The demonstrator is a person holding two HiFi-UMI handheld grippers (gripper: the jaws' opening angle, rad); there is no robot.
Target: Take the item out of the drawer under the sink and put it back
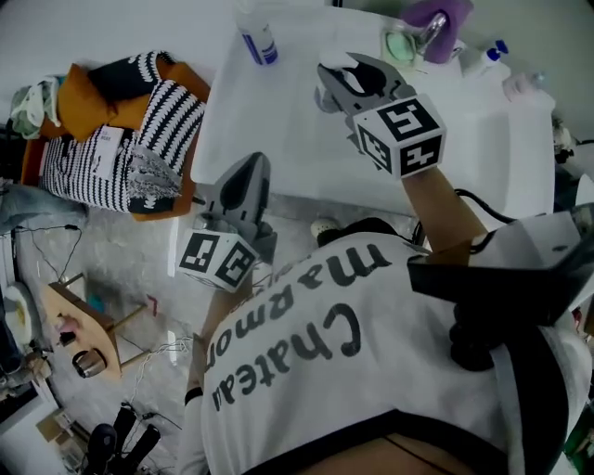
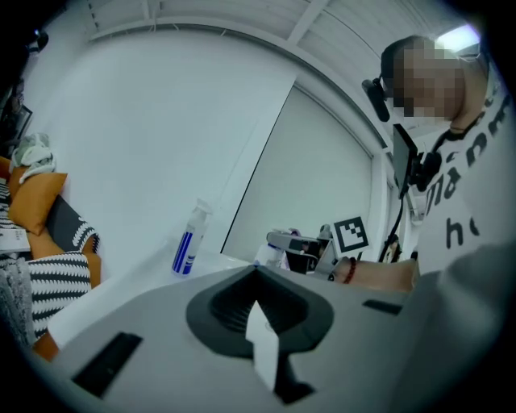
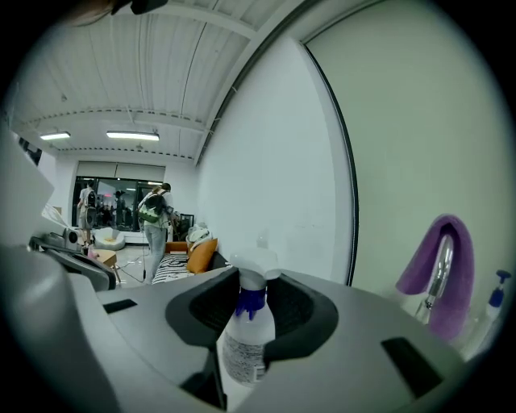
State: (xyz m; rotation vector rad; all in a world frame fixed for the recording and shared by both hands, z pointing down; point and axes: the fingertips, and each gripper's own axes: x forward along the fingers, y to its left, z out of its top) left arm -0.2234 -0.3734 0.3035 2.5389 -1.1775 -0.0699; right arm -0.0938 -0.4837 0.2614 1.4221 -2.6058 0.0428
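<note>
**Your right gripper [image 1: 345,74] clamps a small spray bottle over the counter**

Your right gripper's jaws are pressed on the small spray bottle [image 3: 244,339], one on each side of its body. The bottle's blue neck and white cap rise between them. You hold it above the white counter [image 1: 278,139], near the faucet [image 3: 439,270], which has a purple cloth [image 1: 436,20] draped over it. Your left gripper [image 1: 251,172] has its jaws together with nothing in them, and it sits at the counter's near edge.

A taller spray bottle with blue stripes [image 1: 259,39] stands upright at the back of the counter by the plain white wall. A pump bottle [image 3: 497,300] stands just beside the faucet. To the left is a sofa [image 1: 121,139] with orange and black-and-white striped cushions. A low wooden table [image 1: 85,336] stands on the speckled grey floor. Far down the room, under strip lights, a person [image 3: 151,219] stands.

The counter top and your white shirt [image 1: 371,371] hide whatever lies beneath the counter. The small bottle's label print is too fine to read, and the pump bottle is cut off at the frame's edge.
</note>
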